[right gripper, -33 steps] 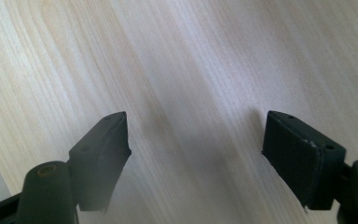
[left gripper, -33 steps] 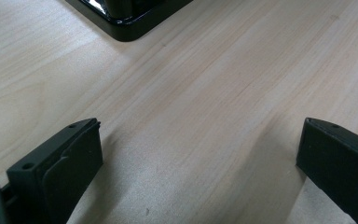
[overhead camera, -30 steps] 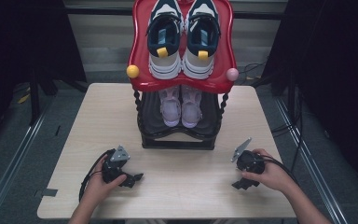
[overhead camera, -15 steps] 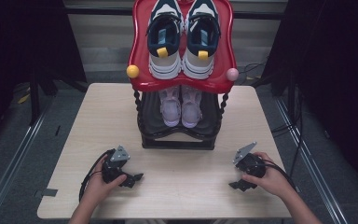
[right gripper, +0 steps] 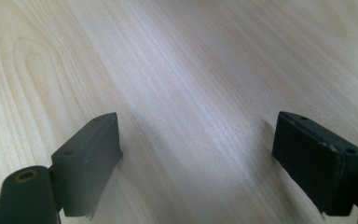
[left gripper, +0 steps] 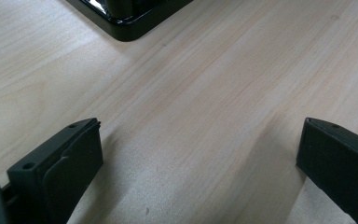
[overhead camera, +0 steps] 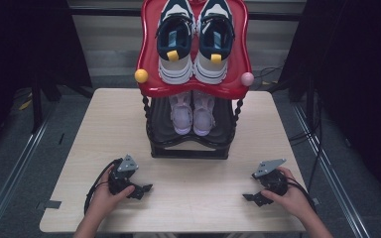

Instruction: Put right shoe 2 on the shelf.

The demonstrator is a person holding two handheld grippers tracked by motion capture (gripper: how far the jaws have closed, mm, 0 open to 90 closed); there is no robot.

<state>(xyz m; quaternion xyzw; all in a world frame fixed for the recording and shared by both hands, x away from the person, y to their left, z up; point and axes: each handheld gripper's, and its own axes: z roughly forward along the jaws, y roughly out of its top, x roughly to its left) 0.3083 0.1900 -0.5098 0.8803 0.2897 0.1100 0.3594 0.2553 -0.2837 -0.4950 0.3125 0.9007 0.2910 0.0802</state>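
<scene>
While both tools lay low by the front edge, layout: a two-tier shoe rack with a glossy red top tray (overhead camera: 193, 90) over a black lower shelf (overhead camera: 188, 148) stood at the middle of the pale wooden surface (overhead camera: 198, 213), towards its back edge.
Lower-shelf load: a pair of lilac shoes (overhead camera: 182, 113) sat side by side under the red tray, near the shelf's front lip.
Top-tray load: a pair of navy-and-white sneakers (overhead camera: 174, 44) lay side by side, heels with yellow tabs towards the person.
Long axis: both pairs ran front to back across the surface, so the ends facing the person were narrow; whether the lilac ends were heels or toes could not be told.
Left tool (overhead camera: 144, 190): by the front-left part of the surface, jaws wide apart with only bare wood between them in the left gripper view (left gripper: 200, 128); it held nothing.
Right tool (overhead camera: 250, 198): by the front-right part, jaws just been opening and standing wide, nothing between them in the right gripper view (right gripper: 198, 120).
Direction to the shoes: away from the person and inward from either tool, well apart from both.
Nearer hand: the left one, by a little, judging from the rack's black base corner (left gripper: 126, 23) showing ahead of its jaws.
Likely demand: a forward reach under the tray, jaws turned across a shoe's width.
</scene>
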